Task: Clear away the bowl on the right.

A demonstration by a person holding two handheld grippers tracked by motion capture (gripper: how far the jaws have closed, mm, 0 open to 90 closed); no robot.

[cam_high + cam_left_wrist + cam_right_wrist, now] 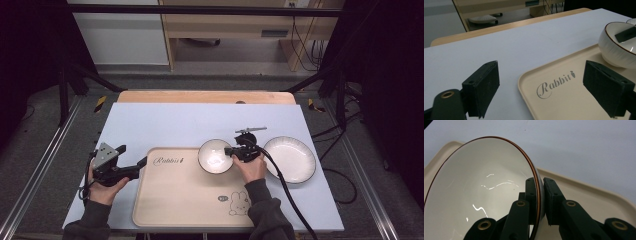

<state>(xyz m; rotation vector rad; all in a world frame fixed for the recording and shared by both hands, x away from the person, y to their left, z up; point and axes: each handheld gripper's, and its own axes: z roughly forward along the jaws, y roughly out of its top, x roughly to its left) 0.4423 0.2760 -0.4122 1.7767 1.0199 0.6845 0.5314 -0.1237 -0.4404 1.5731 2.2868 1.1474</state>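
High view: one white bowl (215, 156) with a dark rim, sitting at the far right corner of a beige tray (175, 195) printed with a rabbit and the word "Rabbit"; right gripper (231, 150) clamped on the bowl's right rim, held by the right hand (250, 167). One white ribbed plate (290, 159) on the pale blue table (165, 120), just right of the tray, not yet loaded. Left gripper (142, 162) resting at the tray's left edge, holding nothing. Left gripper view: jaws wide apart, one over the table, one over the tray (564, 100); bowl (616, 47) at far right, apparently seated on the tray, with the other gripper's jaw dipping inside it. Right gripper view: jaws closed together on the bowl's wall (537, 195), one pad inside, one outside; bowl interior (474, 195) empty, tray rim (584, 187) beneath and behind. Status, as judged: bowl placed or nearly placed on tray, grip not yet let go; plate presumably left to transfer. Obstructions: none on the tray's open centre; the bowl stands between the plate and the tray's interior, and the right cable (290, 195) trails past the plate.
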